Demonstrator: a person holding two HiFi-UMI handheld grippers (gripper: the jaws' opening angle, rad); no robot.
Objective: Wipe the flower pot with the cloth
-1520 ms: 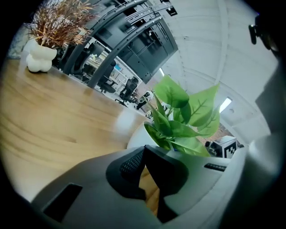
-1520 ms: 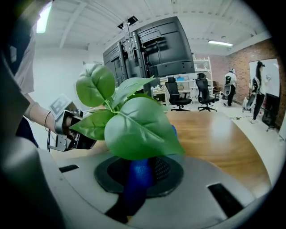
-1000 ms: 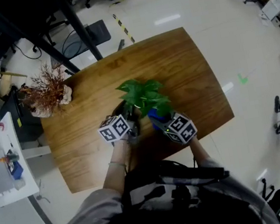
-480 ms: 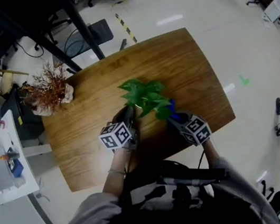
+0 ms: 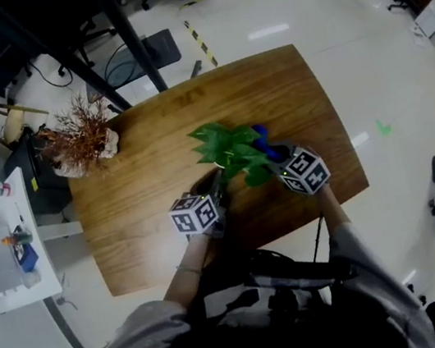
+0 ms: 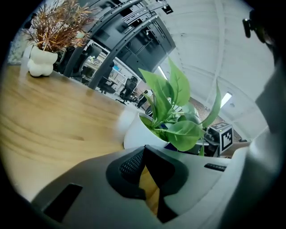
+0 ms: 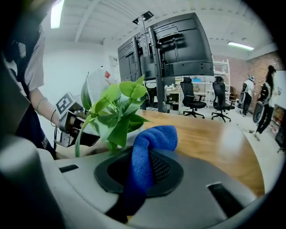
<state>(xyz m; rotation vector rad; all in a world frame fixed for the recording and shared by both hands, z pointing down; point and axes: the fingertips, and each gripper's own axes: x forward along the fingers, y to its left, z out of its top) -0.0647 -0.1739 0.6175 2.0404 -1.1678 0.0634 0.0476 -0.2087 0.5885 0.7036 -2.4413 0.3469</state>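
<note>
Since a second ago the right tool [image 5: 274,153] has swung from the near side of the flower pot [image 6: 136,132] round to its right side, farther from the person. Its jaws are clamped on the one blue cloth [image 7: 152,143], which sits just beside the leaves [image 5: 226,149]. The left tool [image 6: 144,150] has its jaws pressed together on nothing, near the pot's near side. One pot stands mid-table [image 5: 140,158]; one vase of dried twigs [image 5: 79,143] stands well apart.
</note>
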